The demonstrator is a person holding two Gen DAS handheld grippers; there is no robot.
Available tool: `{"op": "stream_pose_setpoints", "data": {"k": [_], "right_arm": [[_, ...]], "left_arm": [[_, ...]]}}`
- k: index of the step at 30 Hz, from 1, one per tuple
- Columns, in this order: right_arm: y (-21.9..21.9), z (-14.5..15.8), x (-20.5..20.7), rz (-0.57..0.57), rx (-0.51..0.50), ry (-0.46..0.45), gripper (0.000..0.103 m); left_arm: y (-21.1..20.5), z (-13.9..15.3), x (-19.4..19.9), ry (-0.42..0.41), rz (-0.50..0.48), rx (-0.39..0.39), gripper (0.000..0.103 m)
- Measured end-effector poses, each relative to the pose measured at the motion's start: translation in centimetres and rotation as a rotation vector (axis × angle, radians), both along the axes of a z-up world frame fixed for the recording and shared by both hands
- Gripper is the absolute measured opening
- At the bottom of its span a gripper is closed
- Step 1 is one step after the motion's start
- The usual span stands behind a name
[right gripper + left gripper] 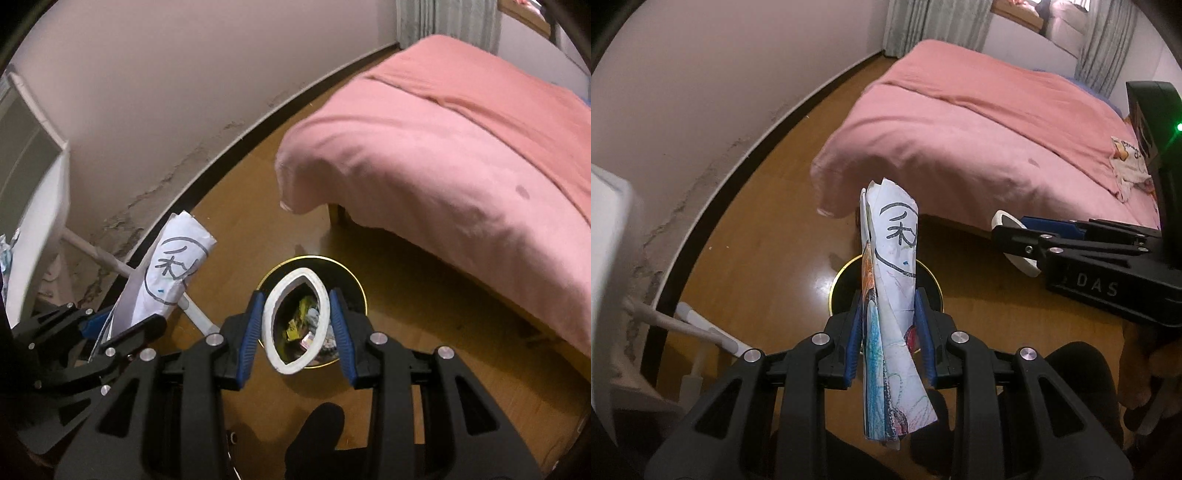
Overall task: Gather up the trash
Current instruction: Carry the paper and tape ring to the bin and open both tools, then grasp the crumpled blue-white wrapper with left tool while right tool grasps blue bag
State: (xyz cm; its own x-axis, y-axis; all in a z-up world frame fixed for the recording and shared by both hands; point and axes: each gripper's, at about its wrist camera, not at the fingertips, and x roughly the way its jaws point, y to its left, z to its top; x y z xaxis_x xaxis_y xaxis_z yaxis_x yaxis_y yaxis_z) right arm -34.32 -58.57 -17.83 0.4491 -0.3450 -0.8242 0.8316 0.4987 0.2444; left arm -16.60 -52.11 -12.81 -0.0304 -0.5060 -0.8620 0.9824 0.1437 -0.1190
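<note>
Clamped in the left gripper point(891, 314), a folded crayon drawing point(892, 288) stands upright above the black bin point(354, 291). Beside it, the right gripper point(297, 321) squeezes a white ring point(295, 317) directly over that bin.

The left tongs point(888, 328) are held closed on a folded paper point(894, 295) at lower centre; the right tongs point(297, 323) are clamped on a squashed white ring point(295, 321), also seen at right.
</note>
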Motion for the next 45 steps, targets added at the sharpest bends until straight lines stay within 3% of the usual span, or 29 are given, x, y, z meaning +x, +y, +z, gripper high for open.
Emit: {"op": "stream_pose_setpoints", "data": {"k": [8, 9, 10, 11, 17, 25, 29, 35, 38, 41, 45], "right_arm": [[-1.1, -0.2, 0.4, -0.003, 0.007, -0.008, 0.038], [-1.2, 0.0, 0.6, -0.005, -0.001, -0.011, 0.051], [-1.2, 0.4, 0.7, -0.008, -0.007, -0.015, 0.063], [-1.2, 0.9, 0.7, -0.015, -0.019, -0.021, 0.075], [-1.1, 2.2, 1.4, -0.009, -0.04, -0.041, 0.075], [1.1, 4.0, 3.9, 0.053, -0.063, -0.053, 0.075], [3.5, 6.7, 7.1, 0.127, -0.104, -0.091, 0.077], [9.5, 10.7, 14.9, 0.329, -0.166, -0.151, 0.079], [12.9, 11.9, 19.2, 0.438, -0.178, -0.169, 0.079], [16.1, 12.6, 23.0, 0.532, -0.185, -0.176, 0.079], [18.9, 12.9, 27.1, 0.618, -0.185, -0.175, 0.079]], "left_arm": [[-2.9, -0.9, -0.4, 0.013, -0.01, 0.002, 0.03], [-2.9, -0.7, -0.4, 0.004, -0.007, -0.001, 0.049], [-2.4, -0.4, -0.3, -0.011, 0.007, -0.001, 0.077], [-2.4, -0.1, 0.0, -0.03, 0.029, -0.013, 0.08], [-1.7, 1.1, 1.3, -0.018, 0.05, -0.041, 0.08], [2.1, 4.3, 2.6, -0.076, 0.091, -0.08, 0.081], [6.7, 7.9, 5.6, -0.134, 0.206, -0.14, 0.086], [16.2, 12.2, 14.0, -0.261, 0.5, -0.179, 0.091], [21.1, 12.5, 18.3, -0.315, 0.659, -0.139, 0.091], [25.6, 12.4, 21.9, -0.311, 0.758, -0.116, 0.091], [28.9, 11.5, 25.1, -0.304, 0.819, -0.078, 0.091]]}}
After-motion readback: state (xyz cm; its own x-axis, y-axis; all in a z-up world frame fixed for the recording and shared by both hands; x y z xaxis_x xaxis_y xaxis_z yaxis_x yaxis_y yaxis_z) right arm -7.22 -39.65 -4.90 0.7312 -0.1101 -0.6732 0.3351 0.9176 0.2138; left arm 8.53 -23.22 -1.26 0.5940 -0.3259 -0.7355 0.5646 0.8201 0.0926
